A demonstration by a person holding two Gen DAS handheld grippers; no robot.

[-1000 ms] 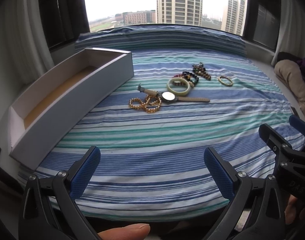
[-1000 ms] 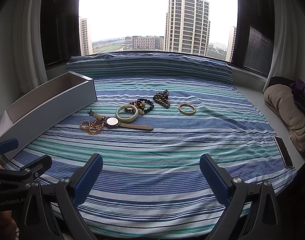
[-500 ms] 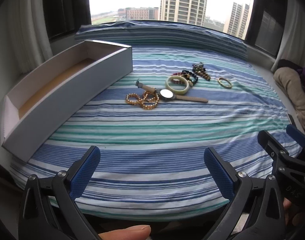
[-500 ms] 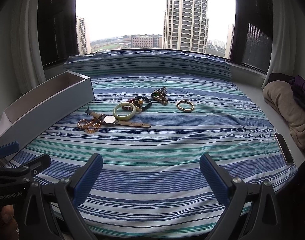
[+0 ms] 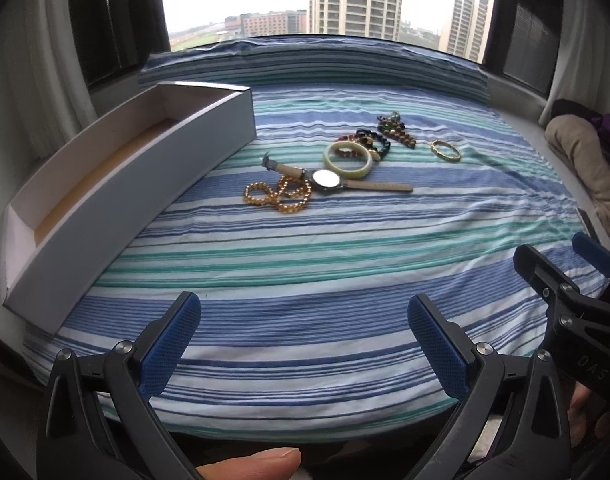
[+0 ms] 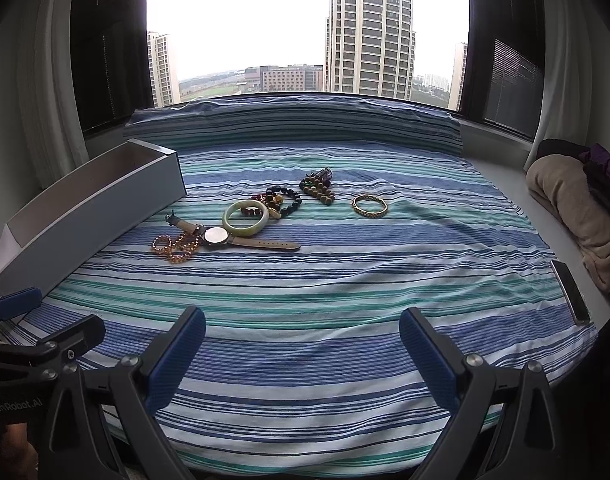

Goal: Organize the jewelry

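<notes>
1. The beaded bracelets behind the pale green bangle (image 5: 348, 159) overlap each other, so where one ends and the next begins is hard to make out; the dark bead bracelet (image 6: 285, 201) touches the bangle's far side.
2. The watch (image 5: 326, 180) lies just in front of the bangle, its strap stretched out flat, and the gold bead string (image 5: 279, 196) lies tangled against the watch's near-left side.
3. The thin gold ring bracelet (image 6: 369, 205) sits apart, to the right of the bangle; the brown bead cluster (image 6: 318, 185) lies between them, farther back.
4. The long white box (image 5: 117, 196) stands open to the left of the bangle on the striped cover (image 5: 305, 280), its near end cut off in the right wrist view.
5. The left gripper (image 5: 303, 340) hovers over the cover's near edge, well short of the bangle, fingers spread wide and holding nothing; a fingertip (image 5: 251, 463) shows below it.
6. The right gripper (image 6: 303, 346) is likewise spread wide and empty, to the bangle's near side.
7. A phone (image 6: 570, 291) lies at the cover's right edge, beside a folded beige blanket (image 6: 573, 208), partly cut off.
</notes>
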